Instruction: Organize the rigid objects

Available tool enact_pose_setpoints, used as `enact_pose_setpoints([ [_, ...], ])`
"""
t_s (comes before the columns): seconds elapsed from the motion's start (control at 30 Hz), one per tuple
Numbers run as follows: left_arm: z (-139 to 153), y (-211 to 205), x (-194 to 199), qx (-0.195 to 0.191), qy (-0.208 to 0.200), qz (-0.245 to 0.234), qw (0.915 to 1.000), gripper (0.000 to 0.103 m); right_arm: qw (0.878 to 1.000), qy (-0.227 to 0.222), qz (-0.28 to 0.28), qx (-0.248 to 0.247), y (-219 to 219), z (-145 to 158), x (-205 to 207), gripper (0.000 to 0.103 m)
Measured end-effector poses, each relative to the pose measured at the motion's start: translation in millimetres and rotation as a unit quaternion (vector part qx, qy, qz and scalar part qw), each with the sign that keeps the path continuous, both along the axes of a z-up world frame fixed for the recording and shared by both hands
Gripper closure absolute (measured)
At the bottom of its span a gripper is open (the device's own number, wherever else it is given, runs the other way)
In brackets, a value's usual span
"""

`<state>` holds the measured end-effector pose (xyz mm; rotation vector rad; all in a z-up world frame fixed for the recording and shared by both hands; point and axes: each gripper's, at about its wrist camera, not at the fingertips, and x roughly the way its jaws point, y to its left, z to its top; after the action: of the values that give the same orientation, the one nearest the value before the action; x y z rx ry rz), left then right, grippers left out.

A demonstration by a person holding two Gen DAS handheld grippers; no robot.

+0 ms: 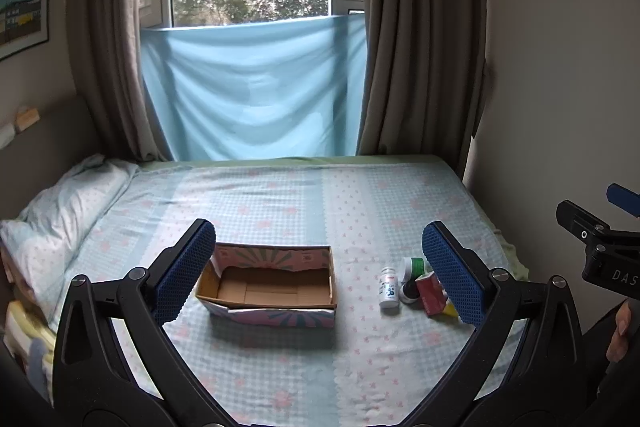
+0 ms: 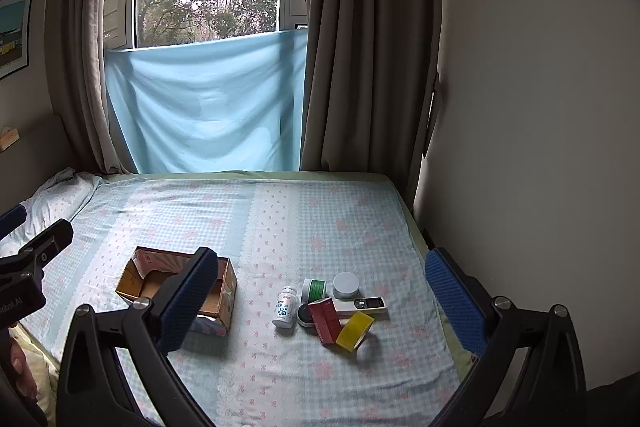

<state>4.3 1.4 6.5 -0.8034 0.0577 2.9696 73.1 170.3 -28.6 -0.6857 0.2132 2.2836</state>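
Note:
An open, empty cardboard box (image 1: 272,287) (image 2: 136,277) sits on the bed. To its right lies a cluster: a white pill bottle (image 1: 389,287) (image 2: 285,307), a green-labelled jar (image 1: 414,265) (image 2: 314,289), a black-lidded jar (image 2: 306,315), a red box (image 1: 430,293) (image 2: 325,319), a yellow tape roll (image 2: 355,330), a white round jar (image 2: 346,285) and a white remote (image 2: 362,305). My left gripper (image 1: 318,271) is open above the box, empty. My right gripper (image 2: 320,301) is open above the cluster, empty.
The bed sheet (image 2: 320,219) is blue-checked with pink flowers. A pillow (image 1: 60,207) lies at the left. A wall (image 2: 540,107) borders the bed's right edge, and curtains and a blue cloth (image 1: 256,87) hang behind it.

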Motion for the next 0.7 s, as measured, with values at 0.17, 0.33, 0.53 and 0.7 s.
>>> enact_pose_setpoints([
  [0.17,-0.7,0.1,0.2,0.003,-0.001,-0.003,1.0,0.0,1.0,0.0,-0.001,0.0,-1.0,-1.1,0.0,0.0],
  [0.33,-0.8,1.6,-0.3,0.003,-0.003,-0.009,0.9999,0.0,1.0,-0.001,-0.002,0.0,-0.9,-1.2,-0.2,0.0],
  [0.53,-1.2,-1.4,-0.8,0.009,-0.006,-0.017,0.9998,0.0,1.0,0.001,-0.001,-0.002,-2.1,-2.2,-0.3,0.0],
  [0.7,-3.5,-4.5,-2.2,0.016,-0.014,-0.021,0.9995,0.0,1.0,0.002,-0.004,-0.002,-4.1,-3.0,-0.5,0.0],
])
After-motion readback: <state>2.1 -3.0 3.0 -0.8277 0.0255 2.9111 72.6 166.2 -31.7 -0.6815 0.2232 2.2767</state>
